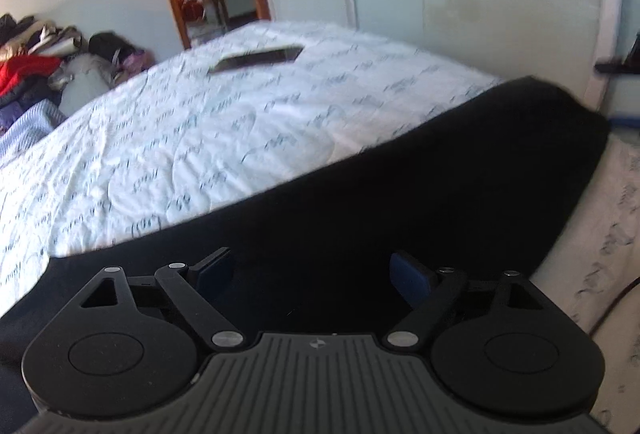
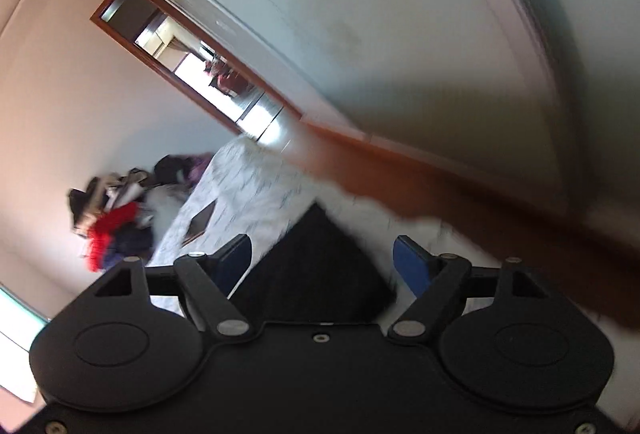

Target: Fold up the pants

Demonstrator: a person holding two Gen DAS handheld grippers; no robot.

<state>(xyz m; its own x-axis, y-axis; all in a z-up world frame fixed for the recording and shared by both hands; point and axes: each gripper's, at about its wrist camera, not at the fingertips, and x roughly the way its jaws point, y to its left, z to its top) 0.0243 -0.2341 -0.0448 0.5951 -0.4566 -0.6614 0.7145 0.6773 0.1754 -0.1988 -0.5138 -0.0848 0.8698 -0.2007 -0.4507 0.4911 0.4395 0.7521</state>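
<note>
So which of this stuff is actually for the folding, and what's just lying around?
For the job:
black fabric pants
left gripper, open
right gripper, open

Lying about:
dark flat rectangular phone
heap of red and dark clothes
white printed bedsheet

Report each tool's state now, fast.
Left tool: open, holding nothing, above the black pants.
Right tool: open, holding nothing, pants seen between its fingers.

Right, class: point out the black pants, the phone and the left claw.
black pants (image 1: 400, 186), left wrist view, middle of the cloth.
phone (image 1: 256, 59), left wrist view, screen centre.
left claw (image 1: 312, 274), left wrist view, midway between fingertips.
</note>
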